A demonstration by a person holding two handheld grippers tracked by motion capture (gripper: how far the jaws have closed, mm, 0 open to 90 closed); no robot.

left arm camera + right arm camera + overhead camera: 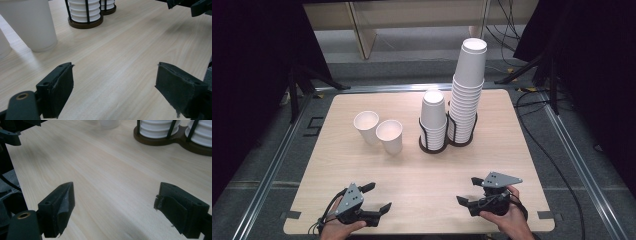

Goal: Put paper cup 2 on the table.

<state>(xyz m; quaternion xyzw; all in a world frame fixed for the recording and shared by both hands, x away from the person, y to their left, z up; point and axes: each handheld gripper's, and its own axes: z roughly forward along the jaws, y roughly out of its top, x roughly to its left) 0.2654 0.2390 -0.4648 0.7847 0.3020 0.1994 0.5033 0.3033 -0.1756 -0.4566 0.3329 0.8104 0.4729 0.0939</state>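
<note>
In front of the two-ring cup holder (447,140), at the near edge of the wooden table (422,185), both grippers are held low with nothing between their jaws. The left gripper (379,197) is seen with its jaws standing apart over bare wood, and in the left gripper view its two black pads (60,92) are well separated with only tabletop between them. The right gripper (466,191) is likewise spread, its pads (58,210) apart and gripping nothing.

The work appears to concern the paper cups. Two loose paper cups (379,131) stand upright and touching, to the left of the holder, well apart from both grippers. In the holder's left ring a short stack of cups (433,120) is seated, and in its right ring a tall stack of cups (467,90) rises well above it. It is judged that the job is either barely begun or at a pause: nothing is held, and whether the loose cups were taken off a stack or are waiting to be put onto one cannot be settled from what is visible.

Several things are hard to make out. The count of cups in each stack cannot be read. In both gripper views the stacks are cut off at the top edge, so only their lowest rims and the dark base are seen. The insides of the loose cups are washed out, so contents cannot be judged.
</note>
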